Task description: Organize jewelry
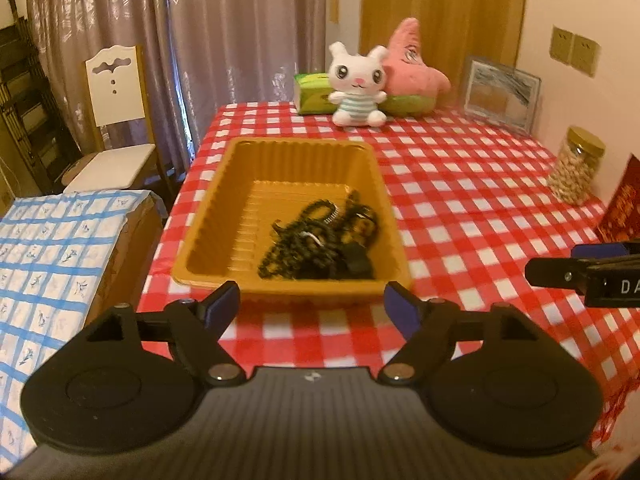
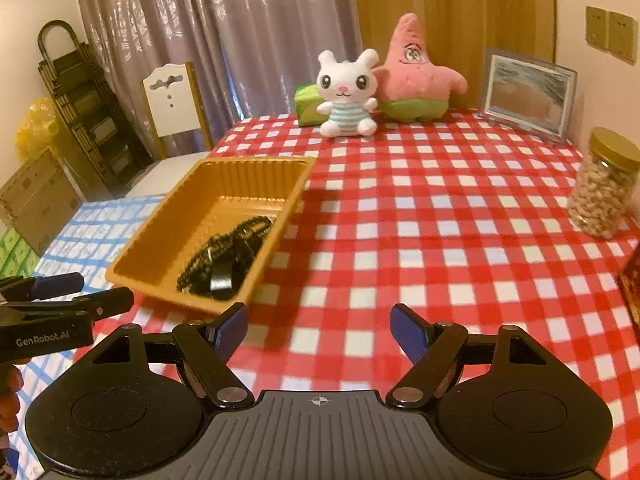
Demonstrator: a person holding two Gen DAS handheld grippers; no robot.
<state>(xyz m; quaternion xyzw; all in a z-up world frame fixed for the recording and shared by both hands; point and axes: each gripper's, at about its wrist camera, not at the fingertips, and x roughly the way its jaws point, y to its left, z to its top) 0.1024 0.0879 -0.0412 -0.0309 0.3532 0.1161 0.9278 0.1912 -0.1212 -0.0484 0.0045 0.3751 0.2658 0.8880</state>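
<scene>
My left gripper [image 1: 314,306] hangs just short of the near wall of the orange tray [image 1: 208,216], its blue pads spread wide with nothing but checked cloth and the tray's rim between them. My right gripper [image 2: 319,328] also stands with its jaws well apart and empty, over bare red-and-white tablecloth [image 2: 440,240] to the right of the tray [image 2: 168,224]. From the left wrist I see the right gripper's tips [image 1: 560,268] poking in from the right edge; from the right wrist the left gripper [image 2: 80,292] enters at the lower left, with a bit of my hand below it.

The jewelry [image 1: 320,240] lies in a dark tangle on the tray's floor, in the near right part as the left wrist sees it: black beaded strands, a small metal ring and a black block-shaped piece. In the right wrist view the same heap [image 2: 228,256] sits toward the tray's near corner. Neither gripper touches it.

At the table's far edge sit a white plush bunny [image 1: 358,84], a pink star plush [image 1: 412,64], a green tissue pack [image 1: 312,94] and a picture frame [image 1: 502,94]. A jar with a gold lid [image 1: 576,166] stands at the right.
</scene>
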